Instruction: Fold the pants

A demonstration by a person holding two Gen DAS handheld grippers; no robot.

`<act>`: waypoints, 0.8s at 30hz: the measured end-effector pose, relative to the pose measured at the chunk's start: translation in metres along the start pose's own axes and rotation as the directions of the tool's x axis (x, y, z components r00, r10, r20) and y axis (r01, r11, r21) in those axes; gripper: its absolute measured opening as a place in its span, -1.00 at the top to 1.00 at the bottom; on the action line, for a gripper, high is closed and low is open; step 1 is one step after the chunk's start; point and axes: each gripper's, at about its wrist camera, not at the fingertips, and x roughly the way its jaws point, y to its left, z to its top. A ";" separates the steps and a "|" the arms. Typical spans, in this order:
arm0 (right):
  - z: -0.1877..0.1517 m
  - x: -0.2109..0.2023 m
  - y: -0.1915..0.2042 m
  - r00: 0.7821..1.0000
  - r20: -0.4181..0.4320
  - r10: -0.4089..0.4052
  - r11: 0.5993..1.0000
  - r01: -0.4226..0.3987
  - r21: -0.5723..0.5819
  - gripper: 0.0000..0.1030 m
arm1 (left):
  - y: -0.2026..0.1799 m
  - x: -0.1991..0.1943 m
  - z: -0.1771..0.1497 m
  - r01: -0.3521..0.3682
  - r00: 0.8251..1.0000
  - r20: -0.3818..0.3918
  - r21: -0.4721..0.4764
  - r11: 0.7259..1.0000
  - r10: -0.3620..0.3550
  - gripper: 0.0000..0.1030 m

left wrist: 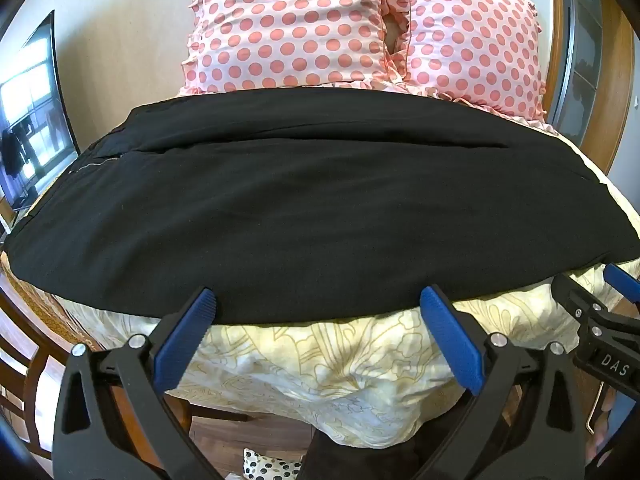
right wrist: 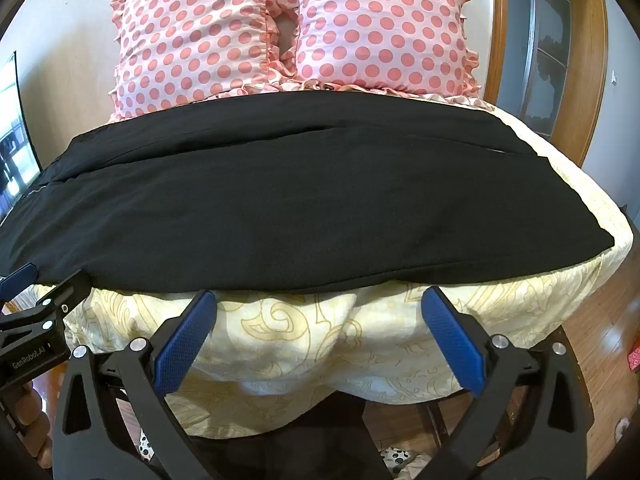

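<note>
On the bedspread [left wrist: 320, 360] lie black pants [left wrist: 312, 208], both tongs spread.

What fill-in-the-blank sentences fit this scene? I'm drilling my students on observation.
1. The pants are ____ in colour.
2. The pillows carry a pattern of pink ____.
3. Both the left gripper and the right gripper are ____.
4. The number of pillows is ____.

Missing words: black; dots; open; two

Cream-patterned bed [left wrist: 320, 360] under black pants [left wrist: 312, 208], polka-dot pillows [left wrist: 288, 28].
</note>
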 end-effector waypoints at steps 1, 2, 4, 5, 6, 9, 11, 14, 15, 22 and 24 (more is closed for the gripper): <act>0.000 0.000 0.000 1.000 0.001 -0.001 1.000 0.001 -0.001 -0.97 | 0.000 0.000 0.000 -0.003 1.000 0.000 0.003 1.000 0.003 -0.96; 0.000 0.000 0.000 1.000 0.000 0.000 1.000 0.000 0.000 -0.97 | 0.000 0.000 0.000 -0.002 1.000 0.001 0.002 1.000 0.002 -0.96; 0.000 0.000 0.000 1.000 0.001 0.000 1.000 0.000 0.000 -0.97 | 0.000 0.000 0.000 -0.003 1.000 0.002 0.004 1.000 0.003 -0.96; 0.000 0.000 0.000 1.000 0.001 0.000 1.000 0.000 0.000 -0.97 | 0.000 0.000 0.000 -0.003 1.000 0.003 0.004 1.000 0.003 -0.96; 0.000 0.000 0.000 1.000 0.001 -0.001 1.000 0.001 0.000 -0.97 | 0.000 0.000 0.000 -0.002 1.000 0.003 0.004 1.000 0.002 -0.96; 0.000 0.000 0.000 1.000 0.001 -0.001 1.000 0.001 0.000 -0.97 | 0.000 0.000 0.000 -0.002 1.000 0.004 0.005 1.000 0.002 -0.96; 0.000 0.001 0.000 1.000 0.000 -0.001 1.000 0.001 -0.001 -0.97 | 0.000 0.000 0.000 -0.004 1.000 0.005 0.004 1.000 0.004 -0.96; 0.000 0.000 0.000 1.000 0.001 -0.001 1.000 0.001 0.000 -0.97 | 0.000 0.000 0.000 -0.003 1.000 0.006 0.004 1.000 0.003 -0.96; 0.000 0.000 0.000 1.000 0.002 -0.001 1.000 0.001 0.000 -0.97 | 0.000 0.000 0.000 -0.003 1.000 0.006 0.004 1.000 0.003 -0.96; 0.000 0.000 0.000 1.000 0.001 0.000 1.000 0.000 -0.001 -0.97 | 0.000 0.000 0.000 -0.003 1.000 0.008 0.004 1.000 0.003 -0.96; 0.000 0.000 0.000 1.000 0.000 0.000 1.000 0.000 -0.001 -0.97 | 0.000 0.000 0.000 -0.003 1.000 0.008 0.004 1.000 0.003 -0.96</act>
